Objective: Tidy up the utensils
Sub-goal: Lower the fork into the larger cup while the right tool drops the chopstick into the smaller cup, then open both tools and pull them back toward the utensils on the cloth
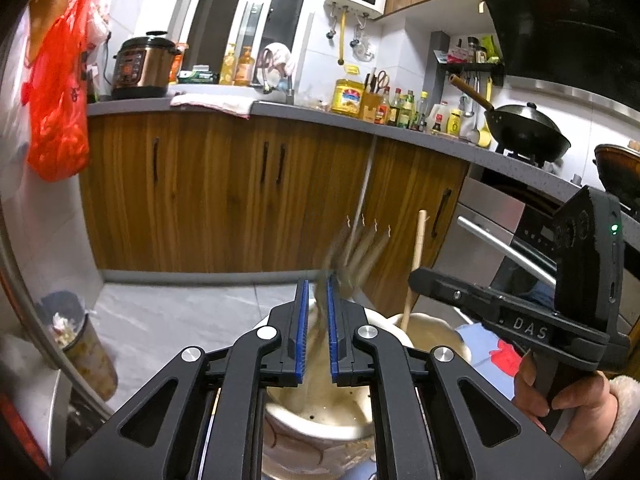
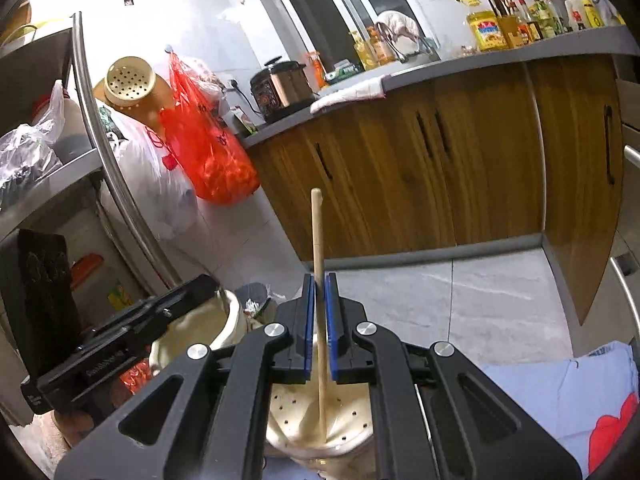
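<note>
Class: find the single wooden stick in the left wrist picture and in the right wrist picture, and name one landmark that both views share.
Left wrist view: the wooden stick stands right of centre, rising from the second cream holder, just beyond the right gripper.
Right wrist view: the wooden stick runs up the centre, between the right gripper's jaws.
Shared landmark: the red plastic bag hanging by the wall.

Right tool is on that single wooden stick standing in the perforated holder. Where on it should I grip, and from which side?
Grip the wooden stick on its bare upper shaft, above the perforated holder rim, approaching from the side with one pad on each flank. It stands nearly upright and is thin and round, so a horizontal pinch across it suits best. The right tool already brackets it this way.
</note>
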Action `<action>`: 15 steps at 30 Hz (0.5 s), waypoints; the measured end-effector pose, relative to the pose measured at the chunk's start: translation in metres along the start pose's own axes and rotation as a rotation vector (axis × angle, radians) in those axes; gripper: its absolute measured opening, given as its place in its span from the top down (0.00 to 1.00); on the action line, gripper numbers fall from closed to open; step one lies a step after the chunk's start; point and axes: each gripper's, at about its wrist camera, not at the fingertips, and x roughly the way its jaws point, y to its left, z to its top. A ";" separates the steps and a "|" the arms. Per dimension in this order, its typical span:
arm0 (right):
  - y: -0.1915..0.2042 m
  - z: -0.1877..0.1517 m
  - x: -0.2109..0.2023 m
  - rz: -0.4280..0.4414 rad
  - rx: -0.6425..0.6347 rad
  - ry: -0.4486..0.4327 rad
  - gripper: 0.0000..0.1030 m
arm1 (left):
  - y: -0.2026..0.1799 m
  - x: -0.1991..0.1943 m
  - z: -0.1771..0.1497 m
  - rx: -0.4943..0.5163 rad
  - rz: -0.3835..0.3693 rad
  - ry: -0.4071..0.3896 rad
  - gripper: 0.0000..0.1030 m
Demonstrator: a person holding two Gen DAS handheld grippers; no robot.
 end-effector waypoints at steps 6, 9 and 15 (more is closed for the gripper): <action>0.006 0.005 -0.022 0.003 0.012 -0.005 0.68 | -0.005 -0.023 0.009 0.011 0.014 -0.015 0.78; 0.014 0.011 -0.046 -0.001 0.001 -0.015 0.52 | -0.009 -0.039 0.013 0.019 0.022 -0.014 0.72; 0.024 0.002 -0.099 -0.088 -0.032 0.022 0.24 | -0.023 -0.076 0.003 0.069 0.053 0.032 0.38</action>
